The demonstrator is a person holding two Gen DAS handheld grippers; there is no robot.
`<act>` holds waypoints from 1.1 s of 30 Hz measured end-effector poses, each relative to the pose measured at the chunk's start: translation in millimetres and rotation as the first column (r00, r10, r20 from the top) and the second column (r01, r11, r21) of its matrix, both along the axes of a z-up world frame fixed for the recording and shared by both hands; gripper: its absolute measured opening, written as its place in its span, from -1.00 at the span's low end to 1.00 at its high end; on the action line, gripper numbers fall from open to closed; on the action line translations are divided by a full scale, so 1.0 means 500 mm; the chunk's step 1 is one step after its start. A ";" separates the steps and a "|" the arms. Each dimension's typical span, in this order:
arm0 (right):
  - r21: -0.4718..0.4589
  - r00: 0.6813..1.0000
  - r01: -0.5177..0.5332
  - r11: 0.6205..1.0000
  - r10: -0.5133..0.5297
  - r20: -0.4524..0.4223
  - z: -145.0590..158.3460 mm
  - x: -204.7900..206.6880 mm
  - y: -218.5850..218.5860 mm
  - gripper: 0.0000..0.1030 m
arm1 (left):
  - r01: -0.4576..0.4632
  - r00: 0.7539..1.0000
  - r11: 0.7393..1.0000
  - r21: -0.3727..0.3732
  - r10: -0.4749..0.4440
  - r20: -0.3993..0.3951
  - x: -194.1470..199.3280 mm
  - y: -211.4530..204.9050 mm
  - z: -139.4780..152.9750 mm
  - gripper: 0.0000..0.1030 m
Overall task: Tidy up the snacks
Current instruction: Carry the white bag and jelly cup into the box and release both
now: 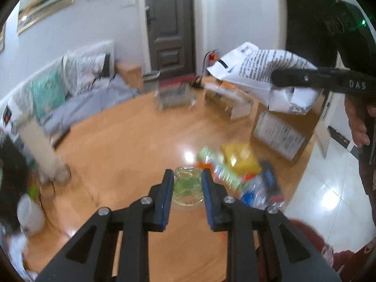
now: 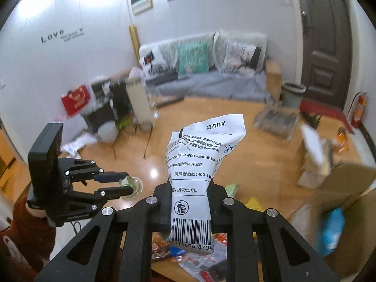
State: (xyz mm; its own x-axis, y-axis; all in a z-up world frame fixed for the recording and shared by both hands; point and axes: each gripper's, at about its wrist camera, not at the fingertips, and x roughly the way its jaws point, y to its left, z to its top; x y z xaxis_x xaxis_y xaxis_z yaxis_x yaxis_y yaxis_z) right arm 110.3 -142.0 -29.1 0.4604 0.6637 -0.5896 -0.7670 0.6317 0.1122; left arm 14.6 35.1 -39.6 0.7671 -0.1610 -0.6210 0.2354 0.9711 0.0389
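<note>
My left gripper (image 1: 187,176) is shut on a small clear cup with green jelly (image 1: 188,186), held above the wooden table (image 1: 117,145). It also shows in the right wrist view (image 2: 128,184) with the jelly cup (image 2: 134,185). My right gripper (image 2: 190,183) is shut on a white snack bag with black print and a barcode (image 2: 195,176), held up in the air. In the left wrist view that bag (image 1: 258,68) hangs at the upper right in the right gripper (image 1: 275,80). A pile of snack packets (image 1: 239,171) lies on the table.
An open cardboard box (image 2: 347,188) with a blue packet (image 2: 331,228) stands at the table's right. A wire basket (image 1: 176,95) and small boxes (image 1: 225,98) sit at the far edge. Loose wrappers (image 2: 188,256) lie under my right gripper. A sofa, chairs and a door lie beyond.
</note>
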 end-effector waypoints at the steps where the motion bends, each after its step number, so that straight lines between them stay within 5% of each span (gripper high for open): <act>1: 0.008 1.000 0.011 1.000 -0.011 0.015 0.017 0.000 -0.018 -0.70 | 0.016 1.000 1.000 0.007 -0.016 0.020 0.007 -0.015 0.022 -0.58; 7: 0.035 0.989 0.125 0.992 -0.127 0.073 0.097 0.009 -0.162 -0.70 | 0.152 0.983 0.988 0.026 -0.154 0.102 0.062 -0.133 0.141 -0.58; 13: -0.003 0.965 0.258 0.966 -0.257 0.049 0.066 0.039 -0.292 -0.70 | 0.308 0.946 0.951 0.029 -0.309 0.100 0.147 -0.289 0.184 -0.58; 21: -0.092 0.938 0.339 0.936 -0.344 -0.052 -0.049 0.115 -0.395 -0.70 | 0.411 0.911 0.911 0.041 -0.411 -0.016 0.262 -0.465 0.123 -0.58; 30: -0.187 0.928 0.344 0.920 -0.363 -0.080 -0.128 0.145 -0.411 -0.61 | 0.383 0.915 0.922 0.058 -0.370 -0.159 0.353 -0.527 0.014 -0.57; 33: -0.166 0.924 0.356 0.920 -0.373 -0.082 -0.133 0.143 -0.424 -0.57 | 0.368 0.919 0.927 0.074 -0.350 -0.183 0.367 -0.524 -0.008 -0.42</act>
